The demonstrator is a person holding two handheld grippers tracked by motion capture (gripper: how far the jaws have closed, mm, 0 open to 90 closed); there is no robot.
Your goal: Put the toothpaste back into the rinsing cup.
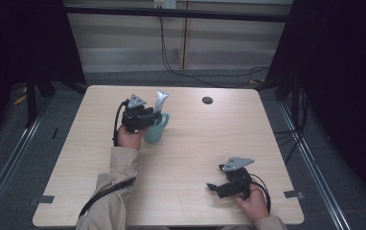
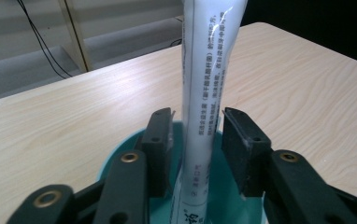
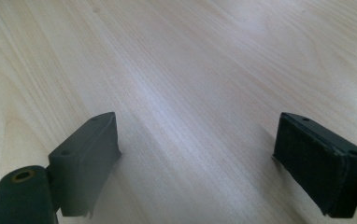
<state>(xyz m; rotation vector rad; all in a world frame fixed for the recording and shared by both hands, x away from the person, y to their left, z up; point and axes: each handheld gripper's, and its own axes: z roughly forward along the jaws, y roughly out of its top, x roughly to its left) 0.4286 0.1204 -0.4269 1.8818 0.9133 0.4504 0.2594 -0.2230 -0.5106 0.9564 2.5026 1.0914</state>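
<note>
Standing upright — one tube (image 2: pixel 204 93) in one teal cup (image 1: pixel 155 130)

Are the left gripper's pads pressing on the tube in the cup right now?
Apart. The left gripper view shows the left gripper straddling the white tube standing in the teal cup, with a gap visible at each pad.

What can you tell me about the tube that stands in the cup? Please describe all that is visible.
The tube is white and glossy, like soft plastic, with small dark print running along it. It stands almost upright in the teal cup, its flat crimped end on top. It rises between the jaws of the left gripper; a gap shows at each pad, so they do not press it. The lower end is hidden inside the cup.
</note>
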